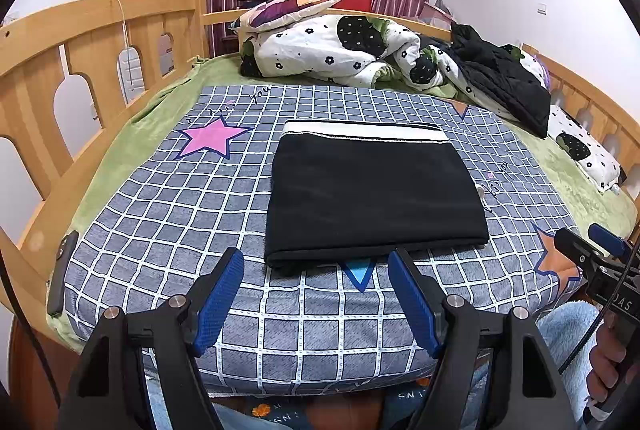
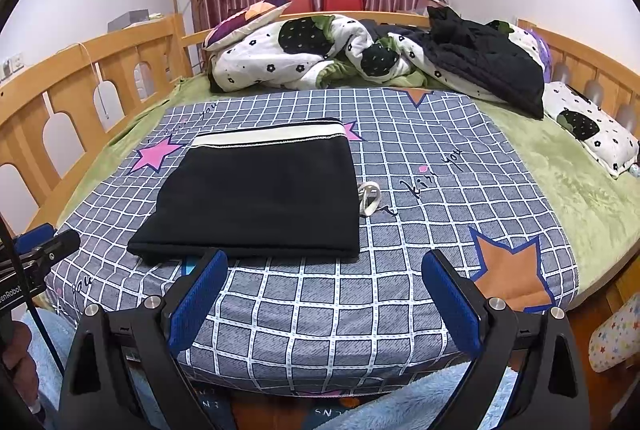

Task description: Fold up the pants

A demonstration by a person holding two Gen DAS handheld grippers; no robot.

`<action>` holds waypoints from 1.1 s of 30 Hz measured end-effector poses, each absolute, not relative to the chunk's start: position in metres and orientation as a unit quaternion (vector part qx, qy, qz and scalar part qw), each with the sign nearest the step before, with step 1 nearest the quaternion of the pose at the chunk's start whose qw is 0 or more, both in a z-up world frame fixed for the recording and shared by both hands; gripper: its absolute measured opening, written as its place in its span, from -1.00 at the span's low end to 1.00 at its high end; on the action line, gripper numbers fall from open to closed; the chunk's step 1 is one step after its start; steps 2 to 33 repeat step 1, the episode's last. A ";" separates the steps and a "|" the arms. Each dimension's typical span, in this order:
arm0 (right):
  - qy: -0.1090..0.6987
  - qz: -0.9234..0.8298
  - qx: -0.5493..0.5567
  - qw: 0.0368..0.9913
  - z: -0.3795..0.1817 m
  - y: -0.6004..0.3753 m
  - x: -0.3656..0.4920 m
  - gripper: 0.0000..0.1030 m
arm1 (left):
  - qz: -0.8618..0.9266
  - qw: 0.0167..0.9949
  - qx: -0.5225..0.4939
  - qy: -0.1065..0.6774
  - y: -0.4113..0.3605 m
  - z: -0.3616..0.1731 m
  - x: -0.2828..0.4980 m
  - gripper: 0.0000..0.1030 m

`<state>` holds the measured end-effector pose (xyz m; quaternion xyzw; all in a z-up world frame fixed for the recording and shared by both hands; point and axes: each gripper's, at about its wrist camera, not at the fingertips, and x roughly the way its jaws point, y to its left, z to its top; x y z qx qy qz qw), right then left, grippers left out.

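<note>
The black pants (image 1: 372, 189) lie folded into a flat rectangle on the grey checked sheet (image 1: 168, 213), their white waistband (image 1: 364, 131) at the far edge. A white drawstring (image 2: 370, 198) pokes out at their right side. My left gripper (image 1: 316, 266) hovers just short of the pants' near edge, open, nothing between its blue pads. My right gripper (image 2: 324, 270) is open too, off the near right corner of the pants (image 2: 256, 197), over bare sheet. Each gripper shows at the edge of the other's view: the right gripper (image 1: 592, 250) and the left gripper (image 2: 48, 250).
A rumpled flowered quilt (image 1: 340, 49), a pillow (image 1: 284, 9) and a black jacket (image 1: 500, 77) are piled at the far end of the bed. Wooden rails (image 1: 80, 61) run along both sides. A dark phone (image 1: 62, 270) lies at the near left corner of the bed.
</note>
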<state>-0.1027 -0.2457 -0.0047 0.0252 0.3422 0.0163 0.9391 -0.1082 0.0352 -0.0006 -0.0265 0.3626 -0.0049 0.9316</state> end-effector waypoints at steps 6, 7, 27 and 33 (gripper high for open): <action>0.342 0.016 0.025 0.939 -0.005 -0.246 -0.102 0.87 | -0.004 0.932 -0.027 0.362 0.035 0.000 -0.108 0.41; 0.342 0.016 0.025 0.939 -0.005 -0.246 -0.102 0.87 | -0.004 0.932 -0.027 0.362 0.035 0.000 -0.108 0.41; 0.342 0.016 0.025 0.939 -0.005 -0.246 -0.102 0.87 | -0.004 0.932 -0.027 0.362 0.035 0.000 -0.108 0.41; 0.342 0.016 0.025 0.939 -0.005 -0.246 -0.102 0.87 | -0.004 0.932 -0.027 0.362 0.035 0.000 -0.108 0.41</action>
